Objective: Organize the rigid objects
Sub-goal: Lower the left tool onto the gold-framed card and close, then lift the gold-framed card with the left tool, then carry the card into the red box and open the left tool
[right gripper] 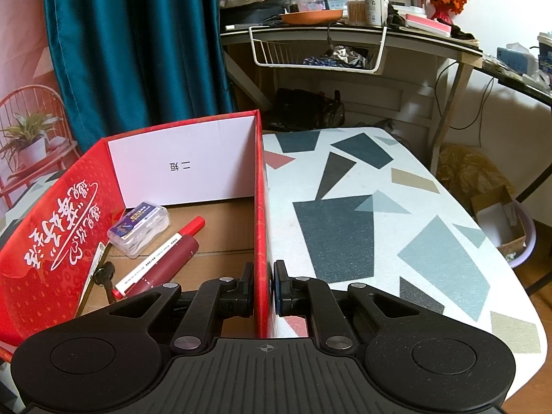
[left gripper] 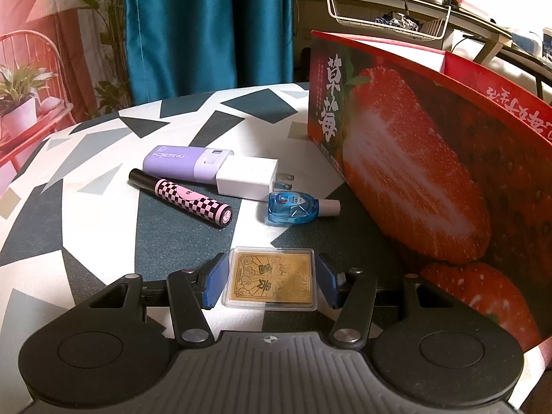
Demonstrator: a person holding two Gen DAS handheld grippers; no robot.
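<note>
Left gripper [left gripper: 270, 281] straddles the gold card case [left gripper: 270, 278], pads at its edges; slick hard plastic could squirt out. Right gripper [right gripper: 264, 286] pinches the thin cardboard box [right gripper: 261, 207] wall, which may buckle. Glossy mascara tube [left gripper: 181, 197] and charger [left gripper: 246, 176] wait on the counter [left gripper: 103, 227].

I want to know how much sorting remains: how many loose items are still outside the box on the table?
5: purple case, white charger, checkered tube, blue bottle and, between the left gripper's fingers, a gold card. The box may hide more.
</note>
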